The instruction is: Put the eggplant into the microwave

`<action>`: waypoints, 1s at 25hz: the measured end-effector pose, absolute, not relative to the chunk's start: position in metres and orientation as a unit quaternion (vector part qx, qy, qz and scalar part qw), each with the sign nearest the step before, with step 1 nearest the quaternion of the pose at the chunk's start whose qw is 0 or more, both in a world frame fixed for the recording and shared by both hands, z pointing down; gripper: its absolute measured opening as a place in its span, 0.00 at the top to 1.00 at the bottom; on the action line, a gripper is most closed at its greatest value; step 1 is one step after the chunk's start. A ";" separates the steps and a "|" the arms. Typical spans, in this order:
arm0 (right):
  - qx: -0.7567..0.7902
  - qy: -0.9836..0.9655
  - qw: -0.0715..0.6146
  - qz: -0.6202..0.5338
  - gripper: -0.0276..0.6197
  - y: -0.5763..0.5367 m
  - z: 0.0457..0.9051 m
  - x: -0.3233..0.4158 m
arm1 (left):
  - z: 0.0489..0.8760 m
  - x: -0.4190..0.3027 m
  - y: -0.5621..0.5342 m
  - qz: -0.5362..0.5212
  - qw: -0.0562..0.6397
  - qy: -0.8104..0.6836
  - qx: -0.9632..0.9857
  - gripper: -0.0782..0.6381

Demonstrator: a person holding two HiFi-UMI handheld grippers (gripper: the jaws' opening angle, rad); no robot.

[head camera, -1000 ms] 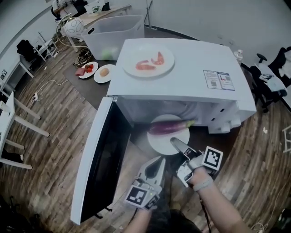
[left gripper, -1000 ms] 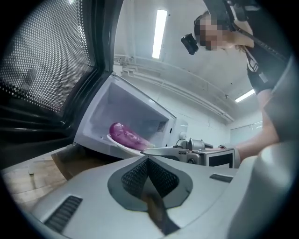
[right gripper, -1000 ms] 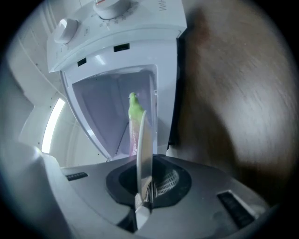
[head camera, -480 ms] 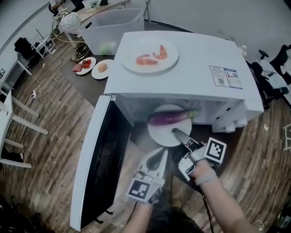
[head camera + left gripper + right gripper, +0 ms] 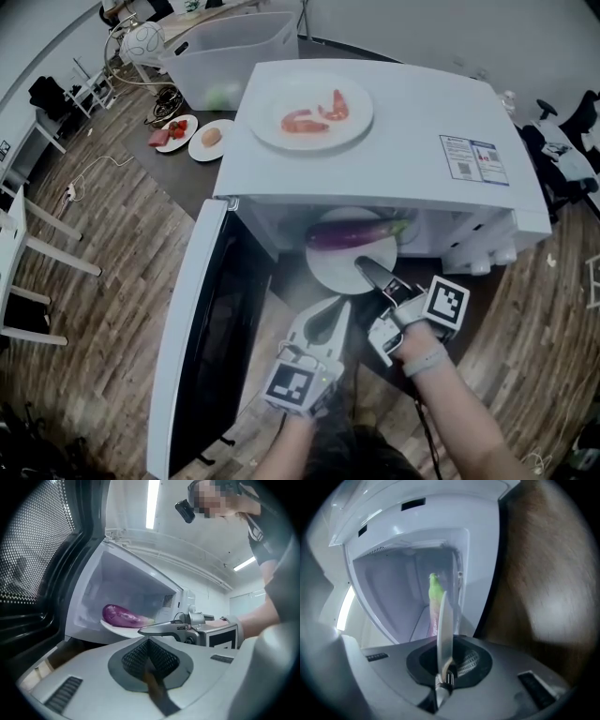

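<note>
Our right gripper (image 5: pixel 362 268) is clamped on the near rim of the white plate (image 5: pixel 328 267), which carries the eggplant (image 5: pixel 352 233) crosswise in the mouth of the microwave (image 5: pixel 403 141). Our left gripper (image 5: pixel 336 309) hangs closed and empty beside it. Held by one edge, the plate could sag and roll the eggplant off, and we cannot quite tell whether its far rim clears the cavity floor.

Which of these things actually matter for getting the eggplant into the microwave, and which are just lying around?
In the job: purple eggplant; round white plate under it, gripped by the right tongs; white microwave, door open.

Lying about: white plate of pink shrimp on the microwave's top; small white plate of red food; small white plate with a tan lump; translucent plastic bin.
</note>
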State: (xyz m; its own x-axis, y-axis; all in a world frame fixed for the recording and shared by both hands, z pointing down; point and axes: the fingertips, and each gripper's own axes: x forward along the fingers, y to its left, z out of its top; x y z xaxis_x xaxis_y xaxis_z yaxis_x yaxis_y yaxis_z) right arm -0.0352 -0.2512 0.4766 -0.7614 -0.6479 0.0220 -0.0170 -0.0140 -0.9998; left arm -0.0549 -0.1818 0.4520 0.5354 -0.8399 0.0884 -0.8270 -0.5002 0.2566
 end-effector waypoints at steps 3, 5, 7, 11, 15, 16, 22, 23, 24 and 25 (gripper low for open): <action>-0.254 0.661 0.238 -0.665 0.94 -0.255 0.476 -0.035 | 0.451 -0.055 -0.185 -0.025 0.138 -0.479 0.866 0.89; -0.255 0.662 0.237 -0.664 0.93 -0.257 0.476 -0.035 | 0.451 -0.055 -0.188 -0.027 0.140 -0.480 0.866 0.89; -0.256 0.665 0.234 -0.662 0.93 -0.259 0.476 -0.035 | 0.450 -0.055 -0.190 -0.029 0.142 -0.479 0.866 0.89; -0.256 0.678 0.222 -0.652 0.93 -0.261 0.475 -0.034 | 0.451 -0.054 -0.193 -0.032 0.148 -0.479 0.864 0.89; -0.246 0.693 0.217 -0.642 0.88 -0.262 0.470 -0.035 | 0.450 -0.055 -0.196 -0.038 0.154 -0.483 0.861 0.89; -0.243 0.697 0.217 -0.638 0.85 -0.262 0.468 -0.036 | 0.449 -0.056 -0.196 -0.038 0.155 -0.483 0.861 0.89; -0.225 0.742 0.188 -0.603 0.75 -0.253 0.460 -0.040 | 0.450 -0.058 -0.200 -0.041 0.157 -0.486 0.859 0.89; -0.219 0.753 0.178 -0.594 0.72 -0.249 0.459 -0.041 | 0.450 -0.058 -0.201 -0.041 0.158 -0.487 0.858 0.89; -0.214 0.764 0.167 -0.585 0.68 -0.245 0.458 -0.043 | 0.450 -0.059 -0.201 -0.041 0.159 -0.488 0.857 0.89; -0.212 0.775 0.153 -0.576 0.68 -0.240 0.459 -0.044 | 0.450 -0.059 -0.202 -0.041 0.160 -0.489 0.856 0.89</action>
State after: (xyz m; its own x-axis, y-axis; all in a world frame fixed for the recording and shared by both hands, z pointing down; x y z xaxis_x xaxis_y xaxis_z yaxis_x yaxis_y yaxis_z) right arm -0.0443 -0.2403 0.4585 -0.8630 -0.5052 0.0076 -0.1528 0.2466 -0.9570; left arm -0.0591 -0.2020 0.4503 0.5175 -0.8514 0.0857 -0.8248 -0.4698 0.3146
